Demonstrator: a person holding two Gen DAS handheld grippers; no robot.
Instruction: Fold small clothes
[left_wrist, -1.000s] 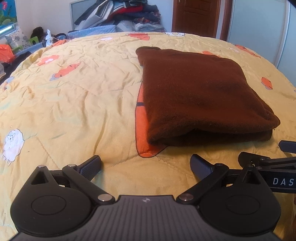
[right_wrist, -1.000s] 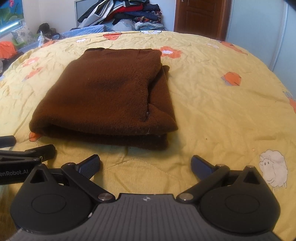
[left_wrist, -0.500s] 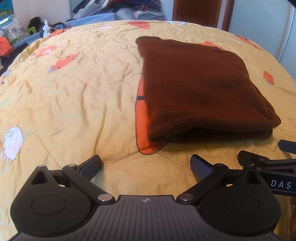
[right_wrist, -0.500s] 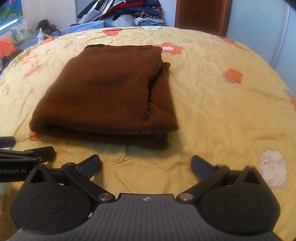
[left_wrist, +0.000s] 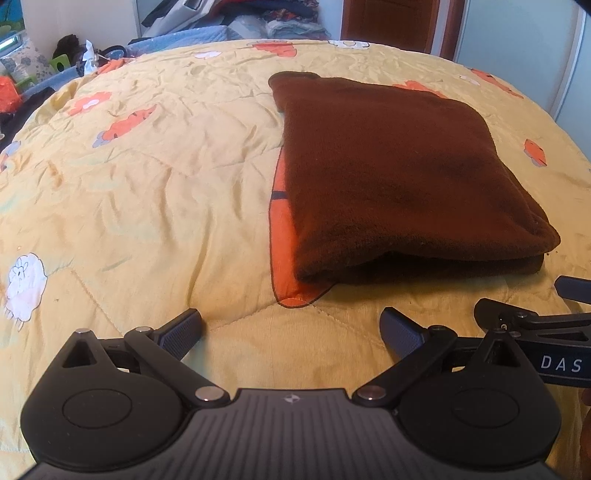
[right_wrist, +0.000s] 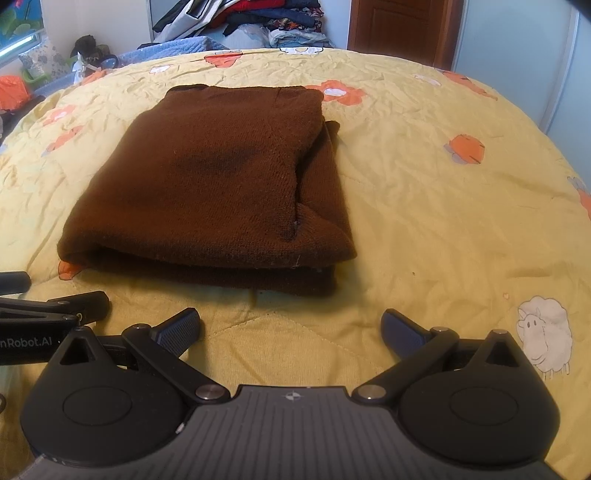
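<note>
A brown knit garment (left_wrist: 399, 177) lies folded in a thick rectangle on the yellow quilt (left_wrist: 147, 184); it also shows in the right wrist view (right_wrist: 214, 184). My left gripper (left_wrist: 291, 328) is open and empty, just short of the garment's near left corner. My right gripper (right_wrist: 291, 328) is open and empty, just short of the near right corner. Each gripper's fingers show at the edge of the other's view: the right one (left_wrist: 517, 314) and the left one (right_wrist: 55, 299).
The quilt (right_wrist: 461, 229) has orange flower and white sheep prints. A pile of clothes (right_wrist: 258, 18) is stacked beyond the bed's far edge. A brown door (right_wrist: 399, 26) and a pale wardrobe (right_wrist: 517, 44) stand at the back right. Clutter (left_wrist: 22, 85) lies at far left.
Both grippers tilted down and drew back slightly, so the garment sits a little lower in view. Both stay open, and the garment has not moved.
</note>
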